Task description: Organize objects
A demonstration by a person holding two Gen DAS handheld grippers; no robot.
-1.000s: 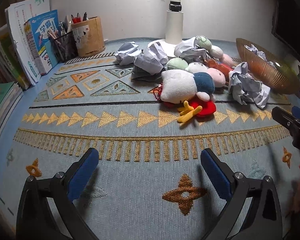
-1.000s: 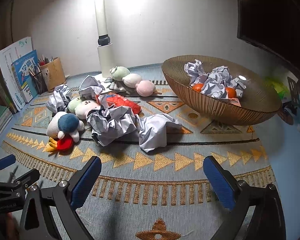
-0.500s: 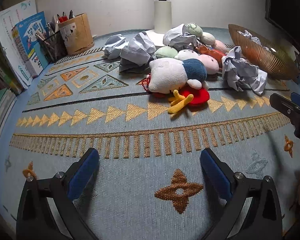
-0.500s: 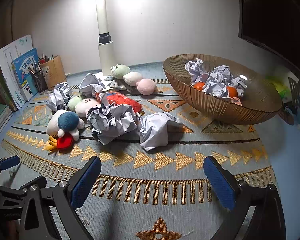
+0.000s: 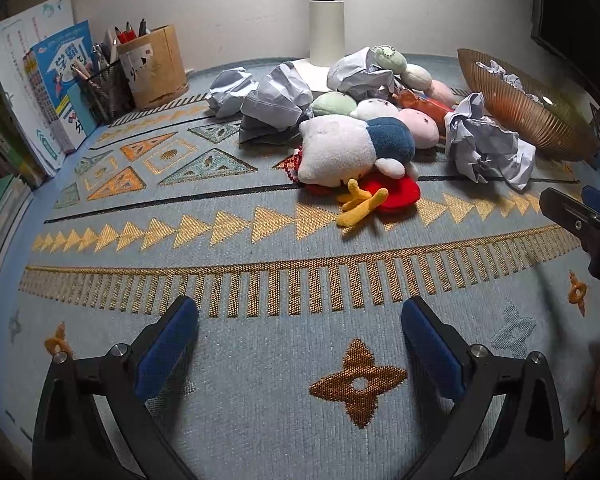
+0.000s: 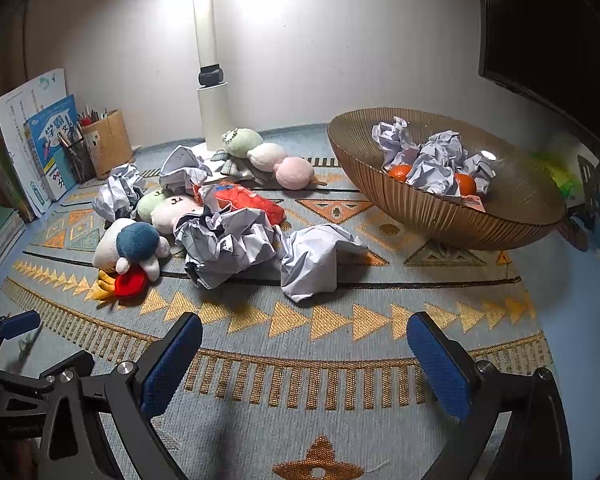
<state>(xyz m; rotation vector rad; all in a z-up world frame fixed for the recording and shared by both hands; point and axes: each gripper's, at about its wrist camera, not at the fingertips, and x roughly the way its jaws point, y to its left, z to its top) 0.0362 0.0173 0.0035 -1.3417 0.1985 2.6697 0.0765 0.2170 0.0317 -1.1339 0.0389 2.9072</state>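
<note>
A heap of plush toys and crumpled paper lies mid-mat. A white and blue plush with red and yellow feet is nearest my left gripper, which hangs open and empty over the mat. Crumpled paper balls lie in front of my right gripper, also open and empty. A ribbed brown bowl at the right holds more paper balls and oranges. Round pastel plushes and a red packet sit behind.
A white lamp post stands at the back by the wall. At the left are a wooden pen cup, a mesh pen holder and upright books. The patterned mat covers the desk. A dark monitor is at the right.
The left wrist view has shifted so the toy pile sits more central and a little farther off. The right gripper has pulled back slightly. Both stay open; no object has moved.
</note>
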